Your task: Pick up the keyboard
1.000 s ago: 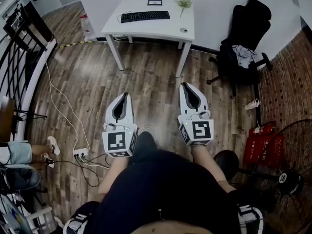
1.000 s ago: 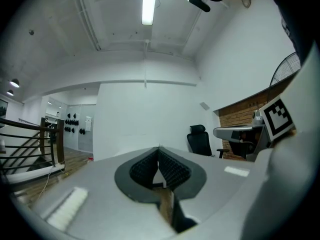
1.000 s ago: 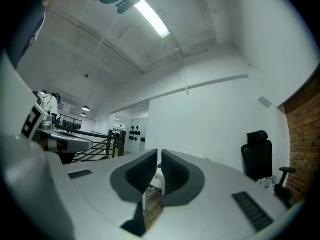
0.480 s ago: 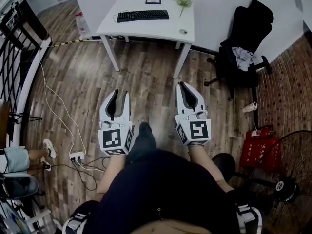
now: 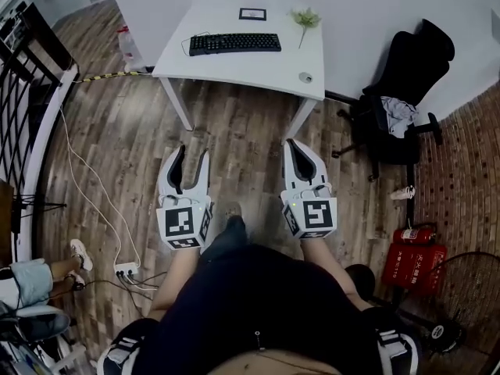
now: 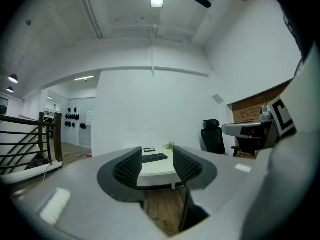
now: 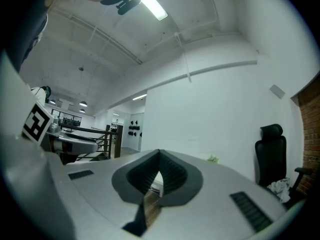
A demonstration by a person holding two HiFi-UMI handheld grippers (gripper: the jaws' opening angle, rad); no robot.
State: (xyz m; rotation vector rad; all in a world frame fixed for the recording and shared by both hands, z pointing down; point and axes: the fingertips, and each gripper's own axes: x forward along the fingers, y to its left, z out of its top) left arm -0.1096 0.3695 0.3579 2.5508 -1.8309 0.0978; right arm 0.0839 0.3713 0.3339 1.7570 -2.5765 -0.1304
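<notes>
**Facing the Table: One Keyboard, Two Grippers, No Contact**

Looking down from the head view on one white table (image 5: 258, 67). Counting four things on the table:
- one black keyboard (image 5: 234, 43), lying flat on the table's left half, near its back edge
- one small dark-framed card (image 5: 252, 14) at the table's back edge, just behind the keyboard
- one green sprig (image 5: 305, 19) at the table's back right
- one small round object (image 5: 305, 77) near the table's front right corner

Holding two grippers level above the wood floor (image 5: 234, 131), both well short of the table's front edge and pointing toward the table.

Showing the left gripper (image 5: 191, 155) with jaws spread, having just been opening, and with nothing between them. Seeing through that gap, in the left gripper view, past the left gripper (image 6: 157, 156), only the distant table (image 6: 156, 173) and keyboard (image 6: 154, 157).

Showing the right gripper (image 5: 296, 143) with jaws pressed together on nothing. Confirming this in the right gripper view, with the right gripper (image 7: 159, 155) closed to a single seam.

Counting elsewhere:
- one black office chair (image 5: 402, 92) off the table's right end
- what may be one red fire extinguisher (image 5: 412, 236) on one red box (image 5: 412, 266), farther from the table on that side
- one dark railing (image 5: 27, 76) off the table's left end
- one white power strip (image 5: 125, 269), well in front of the table's left end
</notes>
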